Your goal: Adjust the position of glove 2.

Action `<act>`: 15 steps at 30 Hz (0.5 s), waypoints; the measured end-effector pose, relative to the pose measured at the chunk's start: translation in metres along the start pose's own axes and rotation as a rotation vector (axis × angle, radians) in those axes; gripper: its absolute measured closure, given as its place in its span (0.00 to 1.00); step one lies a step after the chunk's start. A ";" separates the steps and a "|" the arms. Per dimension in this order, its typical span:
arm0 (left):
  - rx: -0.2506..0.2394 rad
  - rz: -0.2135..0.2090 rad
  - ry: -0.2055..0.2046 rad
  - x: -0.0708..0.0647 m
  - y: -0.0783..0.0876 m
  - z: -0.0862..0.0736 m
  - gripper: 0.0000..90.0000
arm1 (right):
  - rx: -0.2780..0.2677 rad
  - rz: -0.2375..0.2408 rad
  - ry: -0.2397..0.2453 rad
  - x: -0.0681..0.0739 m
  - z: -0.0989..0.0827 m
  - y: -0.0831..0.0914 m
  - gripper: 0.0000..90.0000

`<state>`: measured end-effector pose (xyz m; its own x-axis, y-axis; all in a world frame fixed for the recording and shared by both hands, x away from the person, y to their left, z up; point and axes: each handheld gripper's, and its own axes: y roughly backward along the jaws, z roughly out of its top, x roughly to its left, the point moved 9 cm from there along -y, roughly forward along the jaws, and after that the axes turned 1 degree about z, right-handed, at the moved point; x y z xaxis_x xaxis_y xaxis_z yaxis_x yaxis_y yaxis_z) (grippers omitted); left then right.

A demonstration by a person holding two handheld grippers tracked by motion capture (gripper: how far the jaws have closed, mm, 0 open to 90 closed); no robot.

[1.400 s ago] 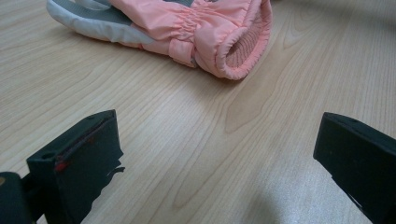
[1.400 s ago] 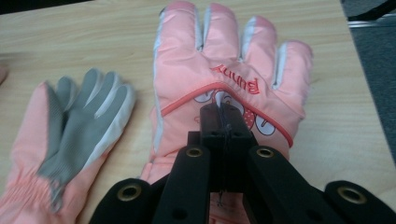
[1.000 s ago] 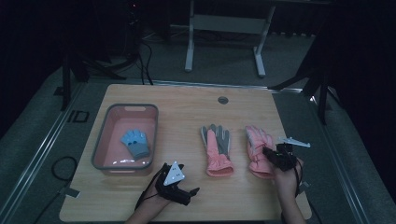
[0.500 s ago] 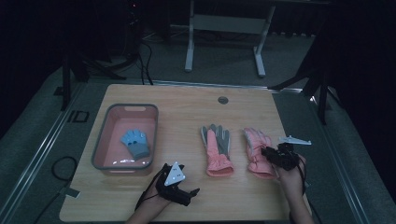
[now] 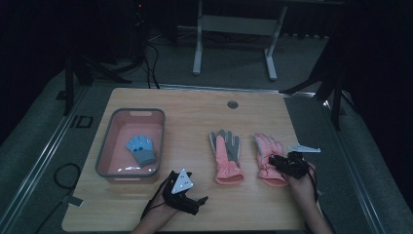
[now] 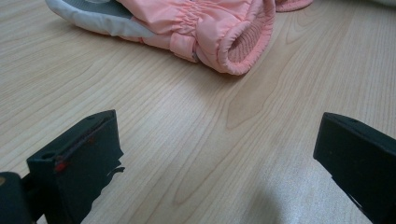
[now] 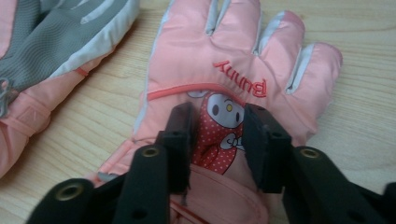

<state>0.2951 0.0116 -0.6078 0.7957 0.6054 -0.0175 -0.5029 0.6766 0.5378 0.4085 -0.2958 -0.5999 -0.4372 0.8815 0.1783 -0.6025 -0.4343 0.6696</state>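
Pink glove [image 7: 224, 70] under part-spread, just-opening fingers [image 7: 182, 135] of right gripper [image 7: 217, 126], unpinched.

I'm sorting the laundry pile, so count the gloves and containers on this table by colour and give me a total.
Pink padded winter gloves: 2 (palm-up glove; bunny-print glove)
Small blue knitted glove: 1
Pink plastic tub with grey rim: 1
Total: 4
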 end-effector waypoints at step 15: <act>0.006 0.001 -0.004 0.000 0.000 0.000 0.01 | -0.038 -0.033 0.003 0.012 0.018 0.021 0.99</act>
<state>0.2954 0.0117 -0.6081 0.7968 0.6041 -0.0139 -0.5015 0.6740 0.5425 0.4026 -0.2908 -0.5706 -0.4187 0.8949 0.1541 -0.6418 -0.4118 0.6469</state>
